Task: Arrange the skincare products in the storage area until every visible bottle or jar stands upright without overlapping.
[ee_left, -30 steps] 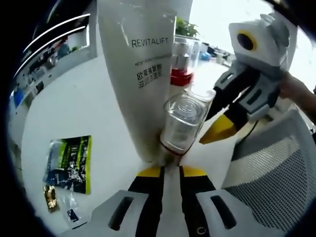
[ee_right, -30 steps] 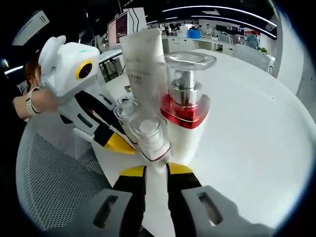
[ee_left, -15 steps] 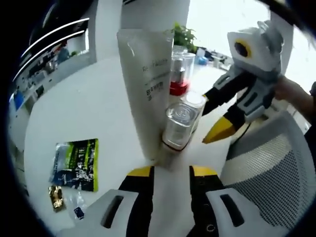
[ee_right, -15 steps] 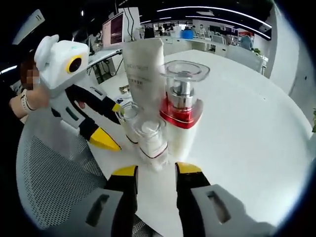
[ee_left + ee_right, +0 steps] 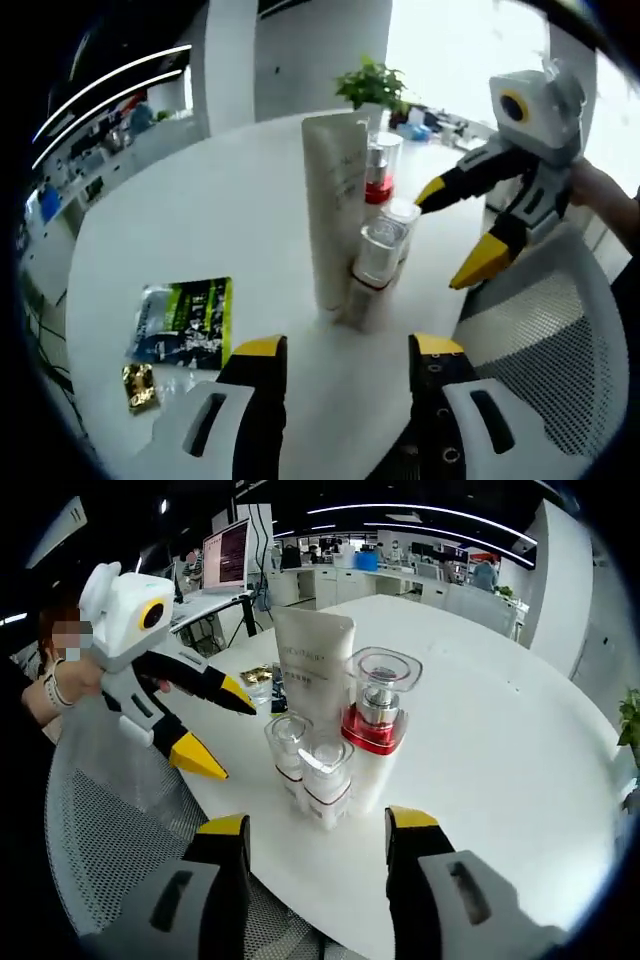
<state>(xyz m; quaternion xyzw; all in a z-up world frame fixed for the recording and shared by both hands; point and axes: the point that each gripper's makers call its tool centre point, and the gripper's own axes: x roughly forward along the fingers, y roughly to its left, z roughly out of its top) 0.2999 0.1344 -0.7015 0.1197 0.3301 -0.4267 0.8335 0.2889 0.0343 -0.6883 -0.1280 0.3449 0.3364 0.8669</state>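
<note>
Basically all four products stand upright in a tight cluster on the white counter (image 5: 520,780): a tall tube (image 5: 312,685), a pump bottle (image 5: 380,730) with a red collar and clear cap, and two small clear-capped bottles, the front one (image 5: 326,780) and the one behind it (image 5: 286,748). In the left gripper view the tube (image 5: 336,215) sits at the back with a small bottle (image 5: 374,265) just in front and the pump bottle (image 5: 379,170) behind. Left tool (image 5: 345,355) has its jaws spread wide, holding nothing, clear of the cluster; right tool (image 5: 318,830) likewise spread and empty, close in front of the small bottles. Left tool also shows in the right gripper view (image 5: 215,720), jaws apart, tips near the tube side. Main risk, as I judge it: the items stand touching or nearly so, so any nudge from a jaw tip could domino them, and the tall tube looks the tippiest. The cluster sits near the counter edge by the mesh chair (image 5: 110,830), so a knocked bottle could roll off. Whether the products count as overlapping is hard to tell; spacing them means reaching between close neighbours. A green packet (image 5: 190,320) lies well apart.
</note>
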